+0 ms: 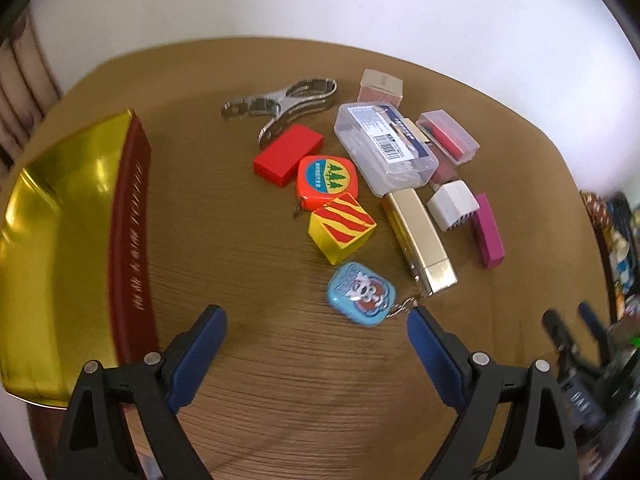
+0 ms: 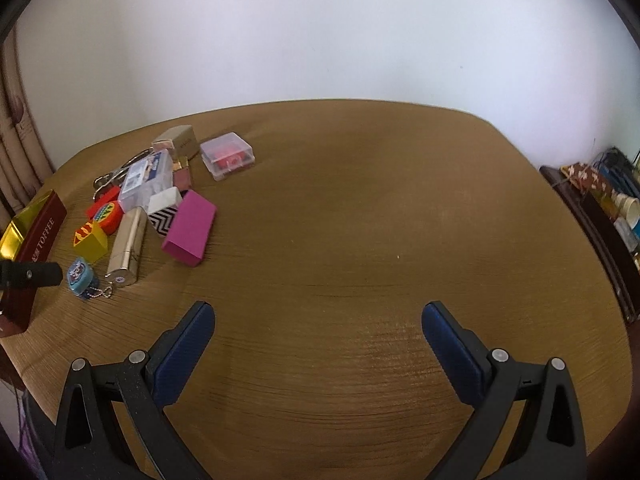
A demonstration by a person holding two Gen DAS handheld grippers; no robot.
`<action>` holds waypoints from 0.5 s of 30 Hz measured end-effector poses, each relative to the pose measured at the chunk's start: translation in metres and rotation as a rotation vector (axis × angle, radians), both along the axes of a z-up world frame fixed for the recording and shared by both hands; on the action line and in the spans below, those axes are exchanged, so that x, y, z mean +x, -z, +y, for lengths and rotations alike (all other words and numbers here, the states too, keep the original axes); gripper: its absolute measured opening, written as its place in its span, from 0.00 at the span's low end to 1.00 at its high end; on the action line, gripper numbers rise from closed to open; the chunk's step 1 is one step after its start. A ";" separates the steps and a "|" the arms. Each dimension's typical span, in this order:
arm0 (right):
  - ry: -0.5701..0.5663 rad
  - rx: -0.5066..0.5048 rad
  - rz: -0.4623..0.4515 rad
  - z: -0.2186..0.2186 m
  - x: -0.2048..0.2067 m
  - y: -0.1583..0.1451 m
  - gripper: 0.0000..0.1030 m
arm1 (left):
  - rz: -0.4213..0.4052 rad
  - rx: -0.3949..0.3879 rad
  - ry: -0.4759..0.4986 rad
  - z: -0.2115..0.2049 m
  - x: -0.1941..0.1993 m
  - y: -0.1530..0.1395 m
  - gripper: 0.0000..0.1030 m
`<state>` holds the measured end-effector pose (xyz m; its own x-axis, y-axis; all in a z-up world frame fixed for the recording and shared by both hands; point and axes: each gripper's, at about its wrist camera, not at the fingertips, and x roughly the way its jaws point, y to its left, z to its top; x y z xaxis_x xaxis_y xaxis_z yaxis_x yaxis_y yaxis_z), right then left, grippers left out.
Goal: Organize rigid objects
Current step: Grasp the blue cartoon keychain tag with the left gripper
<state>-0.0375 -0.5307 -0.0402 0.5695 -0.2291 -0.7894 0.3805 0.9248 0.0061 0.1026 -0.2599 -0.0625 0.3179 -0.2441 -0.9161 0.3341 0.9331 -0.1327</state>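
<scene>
Rigid objects lay clustered on the wooden bench [image 1: 280,380], left of centre in the right wrist view. Left tongs [image 1: 316,320] stood wide apart and held nothing, hovering just short of the blue keychain tin [image 1: 361,295]; whether the right blue pad [image 1: 434,352] touched the tin's chain could not be told. Beyond the tin sat a yellow striped cube [image 1: 341,227], touching an orange tape measure [image 1: 326,181], with a red block [image 1: 288,155] and metal clip [image 1: 280,104] behind. A gold case [image 1: 418,236], clear plastic box [image 1: 384,148] and magenta block [image 1: 488,230] lay to the right. The open gold-lined toffee tin [image 1: 60,248] sat apart at left. Right tongs [image 2: 318,316] were also spread, empty, over bare bench [image 2: 360,220].
</scene>
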 end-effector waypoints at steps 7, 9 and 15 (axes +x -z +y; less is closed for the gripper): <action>0.000 0.048 0.006 -0.006 -0.001 0.008 1.00 | 0.110 0.015 -0.050 -0.010 0.016 0.011 0.91; -0.002 0.056 0.008 -0.006 -0.001 0.009 1.00 | 0.143 0.020 -0.065 -0.014 0.020 0.018 0.91; -0.010 0.083 0.012 -0.005 0.000 0.012 1.00 | 0.167 -0.015 -0.108 -0.012 0.028 0.028 0.72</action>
<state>-0.0375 -0.5361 -0.0521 0.5618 -0.1572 -0.8122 0.3719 0.9249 0.0783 0.1304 -0.2720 -0.0906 0.1868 -0.2308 -0.9549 0.2041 0.9599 -0.1921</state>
